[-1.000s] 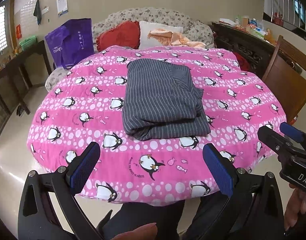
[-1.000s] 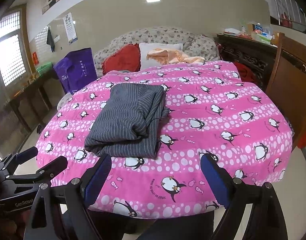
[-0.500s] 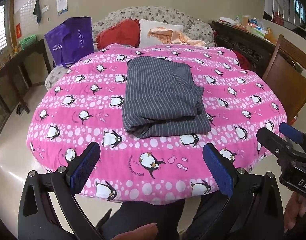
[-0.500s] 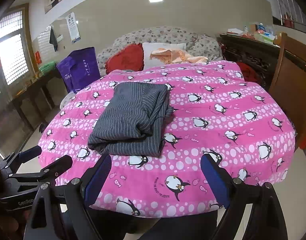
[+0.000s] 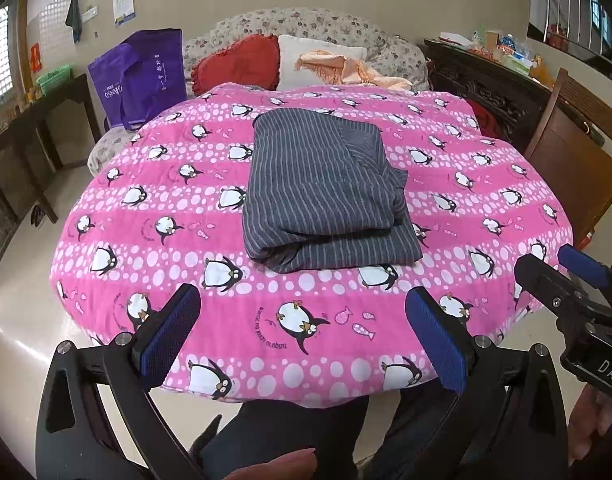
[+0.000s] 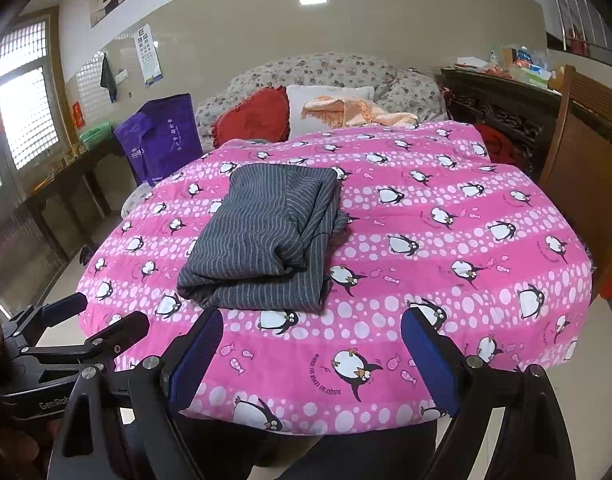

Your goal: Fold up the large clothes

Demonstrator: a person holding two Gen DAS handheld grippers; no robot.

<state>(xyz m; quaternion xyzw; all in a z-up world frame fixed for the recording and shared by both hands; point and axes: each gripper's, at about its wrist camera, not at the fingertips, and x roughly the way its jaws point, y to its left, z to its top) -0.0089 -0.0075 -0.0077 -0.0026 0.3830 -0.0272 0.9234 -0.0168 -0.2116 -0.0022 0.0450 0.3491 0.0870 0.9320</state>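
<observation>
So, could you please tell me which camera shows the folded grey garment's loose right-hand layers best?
The right wrist view: it shows the folded grey garment from its right, with the stacked edges exposed. The left wrist view sees it mostly head-on, showing the top and front fold.

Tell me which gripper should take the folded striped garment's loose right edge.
Probably right: the right gripper sits nearer the striped garment's loose edge; the left gripper, also open, faces its rolled left side.
</observation>
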